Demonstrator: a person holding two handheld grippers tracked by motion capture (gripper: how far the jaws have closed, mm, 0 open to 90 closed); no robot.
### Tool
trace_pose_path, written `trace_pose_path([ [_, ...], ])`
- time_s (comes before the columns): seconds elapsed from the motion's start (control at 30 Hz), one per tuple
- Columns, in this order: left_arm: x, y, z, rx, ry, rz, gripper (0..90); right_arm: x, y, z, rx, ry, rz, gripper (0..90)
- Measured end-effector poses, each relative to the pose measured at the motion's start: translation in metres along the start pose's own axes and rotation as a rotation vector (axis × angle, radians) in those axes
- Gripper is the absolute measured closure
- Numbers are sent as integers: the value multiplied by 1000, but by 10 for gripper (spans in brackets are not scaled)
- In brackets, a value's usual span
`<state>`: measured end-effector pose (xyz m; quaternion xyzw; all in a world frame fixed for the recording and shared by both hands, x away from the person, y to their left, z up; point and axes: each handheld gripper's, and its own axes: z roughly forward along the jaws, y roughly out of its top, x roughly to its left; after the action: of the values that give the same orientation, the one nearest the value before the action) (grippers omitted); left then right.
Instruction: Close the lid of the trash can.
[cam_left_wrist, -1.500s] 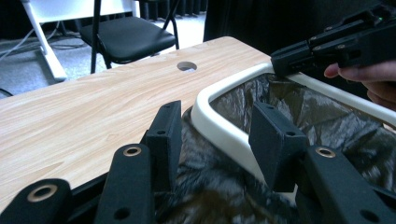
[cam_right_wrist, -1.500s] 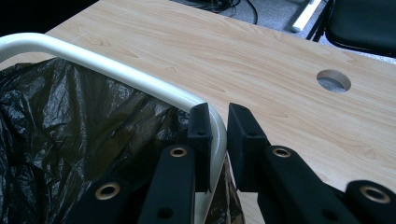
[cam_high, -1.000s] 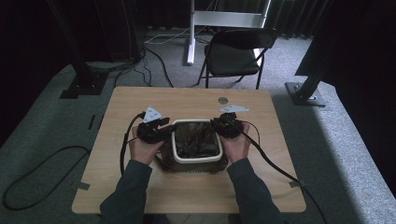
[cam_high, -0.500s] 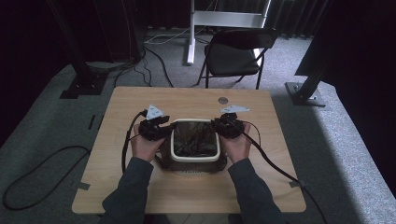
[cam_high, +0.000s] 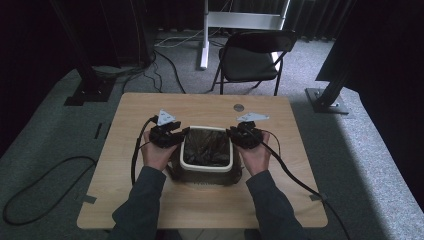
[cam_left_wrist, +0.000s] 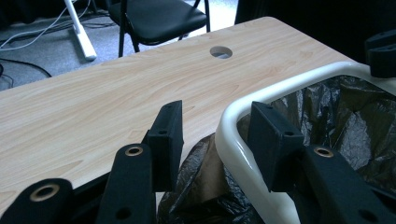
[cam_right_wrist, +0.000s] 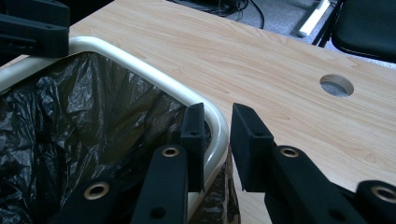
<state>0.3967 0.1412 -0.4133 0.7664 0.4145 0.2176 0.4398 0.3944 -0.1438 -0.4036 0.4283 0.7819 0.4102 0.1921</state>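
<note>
Straddling the cream rim (cam_left_wrist: 233, 140) of the small waste bin (cam_high: 206, 172), my left gripper (cam_high: 169, 134) sits at the bin's 9 o'clock side. Its jaws stand apart, one outside over the loose fold of the black bin liner (cam_left_wrist: 205, 186), one inside the bin mouth; neither face presses the rim in the left gripper view, so nothing is clamped yet. I judge this stance is chosen so that closing would pinch rim and liner together.

The bin stands at the centre of the wooden table (cam_high: 150, 107), near the person's edge, its liner (cam_high: 206, 147) crumpled inside and spilling over the wall.

At the bin's 3 o'clock side my right gripper (cam_high: 246, 135) mirrors the left. Its jaws are also parted across the rim (cam_right_wrist: 217, 123), the inner one close against the liner (cam_right_wrist: 93, 130), the outer one clear of the wall; no grip is made. The matched placement on opposite sides suggests a balanced two-handed hold on the rim.

A cable hole (cam_high: 239, 107) lies at 12 o'clock, well apart from the bin.
</note>
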Motion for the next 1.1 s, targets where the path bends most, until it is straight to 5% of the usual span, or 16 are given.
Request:
trace_pose_path([
  [0.5,2,-6,2,8,-9,-6,561,3,-4,-6,20,18,-44,760],
  [0.8,-5,-7,3,18,-15,20,566,-4,-11,-7,14,59,-17,779],
  [1.1,-5,-16,-15,-28,-23,1,565,0,-15,-24,4,55,-77,738],
])
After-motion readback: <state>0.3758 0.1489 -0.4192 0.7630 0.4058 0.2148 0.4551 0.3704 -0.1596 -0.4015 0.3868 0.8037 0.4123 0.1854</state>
